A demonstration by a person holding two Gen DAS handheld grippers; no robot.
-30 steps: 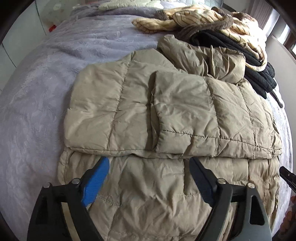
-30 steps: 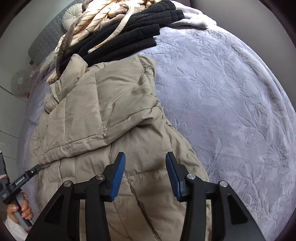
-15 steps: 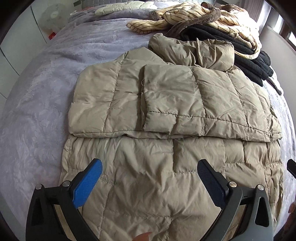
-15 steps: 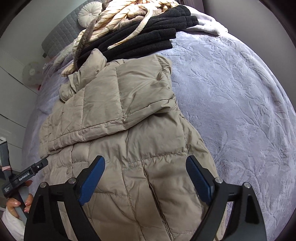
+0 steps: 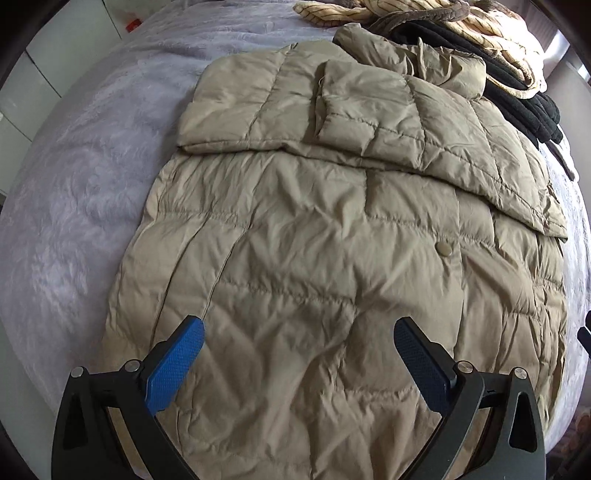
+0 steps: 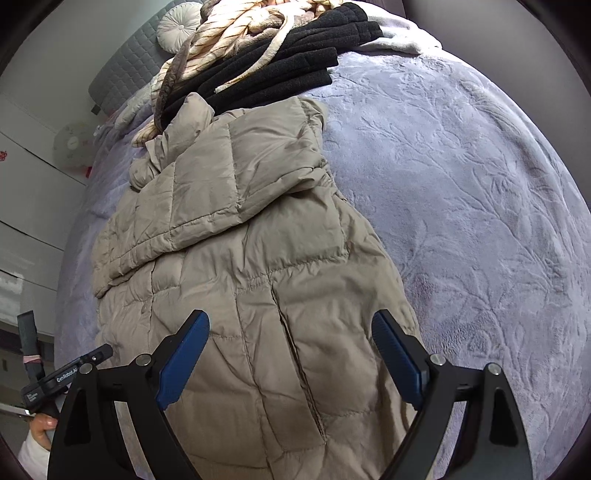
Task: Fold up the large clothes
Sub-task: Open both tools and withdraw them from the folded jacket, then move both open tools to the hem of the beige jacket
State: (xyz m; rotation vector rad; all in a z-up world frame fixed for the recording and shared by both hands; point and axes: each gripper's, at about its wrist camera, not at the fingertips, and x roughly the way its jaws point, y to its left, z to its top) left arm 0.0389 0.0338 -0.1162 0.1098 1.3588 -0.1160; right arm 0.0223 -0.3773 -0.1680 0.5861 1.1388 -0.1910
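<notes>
A: Nearest, left wrist view: the left tool is seen with its blue pads spread wide, nothing clamped, only quilted fabric visible beyond the gap. Contact with the fabric cannot be told.

B: Same noted on the right wrist view. The right tool is held with jaws wide apart and empty, above the lower part of the puffer jacket. A slit-like pocket opening is seen between the pads. At the lower left edge a hand is glimpsed on the handle of the other tool.

A: The jacket is laid flat on the bed, which is covered by a lavender embossed blanket. Its lower body is spread out; a snap button is noted mid-panel.

B: Further up, both sleeves are seen folded across the chest, one cuff overlapping the other. The hood or collar is bunched at the far end.

A: Beyond that, a pile of black fleece is recorded, touching the jacket's top, with a striped cream garment draped over it.

B: Farthest: a round cushion against a grey quilted headboard.
</notes>
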